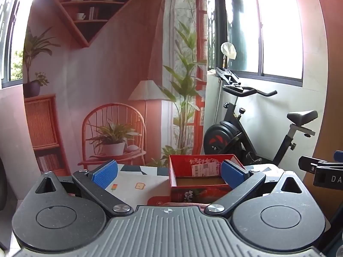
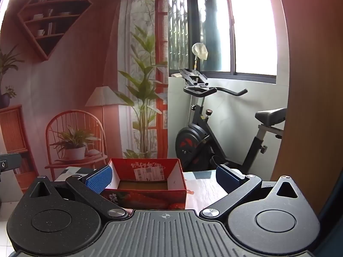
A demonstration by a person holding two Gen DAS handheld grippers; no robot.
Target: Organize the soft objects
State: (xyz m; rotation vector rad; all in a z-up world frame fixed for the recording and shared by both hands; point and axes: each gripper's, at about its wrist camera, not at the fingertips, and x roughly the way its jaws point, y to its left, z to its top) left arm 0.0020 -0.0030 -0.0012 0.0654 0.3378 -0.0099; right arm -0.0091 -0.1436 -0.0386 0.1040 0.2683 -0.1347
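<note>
Left wrist view: the left tongs (image 1: 169, 174) are held level, spread wide apart and holding nothing. Their blue pads (image 1: 105, 174) frame a red cardboard box (image 1: 200, 189) that sits on a patterned tabletop (image 1: 128, 182). The box is open at the top and looks empty; a white shipping label is stuck on its inner back wall. The right-hand pad overlaps the box's right edge in this view, but whether it touches cannot be told. Just in front of the box, at the tongs' body, a sliver of reddish fabric (image 1: 182, 204) peeks out, possibly a soft object; too little shows to be sure. Behind the box hangs a printed backdrop of a room, and to the box's right stands an exercise bike (image 1: 246, 137). The other tool's black tip pokes in at the far right.

Right wrist view: the right tongs (image 2: 164, 178) are likewise spread wide and empty. The box (image 2: 145, 189) lies between them, nearer the left pad (image 2: 99, 178), with bare tabletop (image 2: 203, 187) to its right. The bike (image 2: 214, 137) stands behind and right of the box.

Judgement: the box appears to be the target container. To do this step well, tip a tool downward to find the soft items below the camera's sight, close gently on a bunched fold, then lift clear of the box rim before lowering inside.
</note>
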